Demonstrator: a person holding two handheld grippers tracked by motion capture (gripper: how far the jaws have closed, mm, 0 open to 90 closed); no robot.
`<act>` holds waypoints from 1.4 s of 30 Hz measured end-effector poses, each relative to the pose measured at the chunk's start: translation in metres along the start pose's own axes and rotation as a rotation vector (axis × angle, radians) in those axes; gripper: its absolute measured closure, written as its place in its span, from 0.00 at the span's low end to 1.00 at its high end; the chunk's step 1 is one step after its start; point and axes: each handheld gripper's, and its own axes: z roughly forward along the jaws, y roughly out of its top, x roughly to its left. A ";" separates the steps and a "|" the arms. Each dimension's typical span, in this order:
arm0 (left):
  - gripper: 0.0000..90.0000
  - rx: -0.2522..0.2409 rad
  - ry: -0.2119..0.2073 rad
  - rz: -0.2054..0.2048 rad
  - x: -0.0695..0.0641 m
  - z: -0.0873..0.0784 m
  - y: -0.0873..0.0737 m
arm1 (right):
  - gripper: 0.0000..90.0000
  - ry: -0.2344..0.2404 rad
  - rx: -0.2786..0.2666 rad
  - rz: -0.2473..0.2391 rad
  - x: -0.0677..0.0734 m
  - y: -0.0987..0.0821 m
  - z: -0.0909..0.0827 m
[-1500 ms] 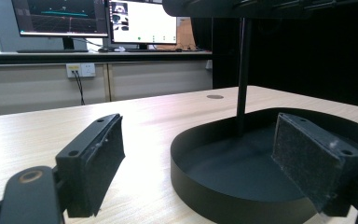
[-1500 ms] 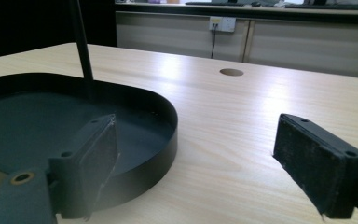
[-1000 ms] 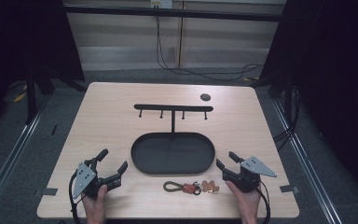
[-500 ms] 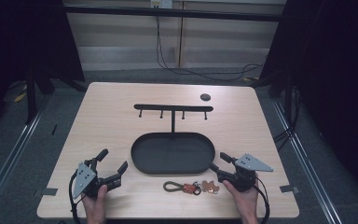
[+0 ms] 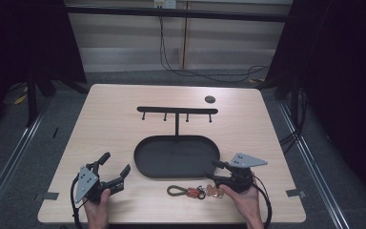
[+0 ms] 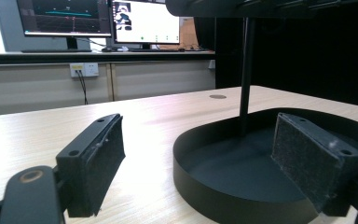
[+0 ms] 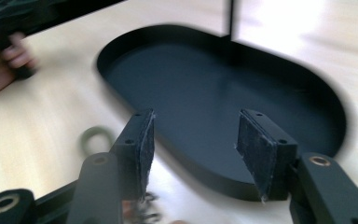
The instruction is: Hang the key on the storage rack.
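Evidently the thing to be handled is the keychain (image 5: 193, 192), a green cord loop joined to a cluster of small rings and copper-coloured pieces, lying flat on the table (image 5: 124, 124). It sits just beside the right gripper (image 5: 215, 172), below and a little to the left of its fingers, which are spread apart with nothing between them. In the right gripper view the blurred green loop (image 7: 93, 138) appears just left of the left finger, and part of the metal cluster (image 7: 144, 212) shows low between the two fingers.

By the look of it, the keychain is light and floppy: the cord will sag and the rings will swing and rattle once lifted. The metal parts are small, hard and likely slippery, so the cord near its clasp seems the surer place to pinch, with the fingers closing across it.

Ahead of those fingers lies the black oval tray (image 5: 143, 162), its post rising to a bar of hooks (image 5: 177, 110).

Well apart, the left gripper (image 5: 113, 167) rests low on the table, fingers released and empty, pointing toward the tray's rim (image 6: 186, 182).
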 end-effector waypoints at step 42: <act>0.19 -0.001 -0.003 0.002 0.000 0.000 0.000 | 0.84 0.303 0.522 -0.205 0.042 0.047 0.077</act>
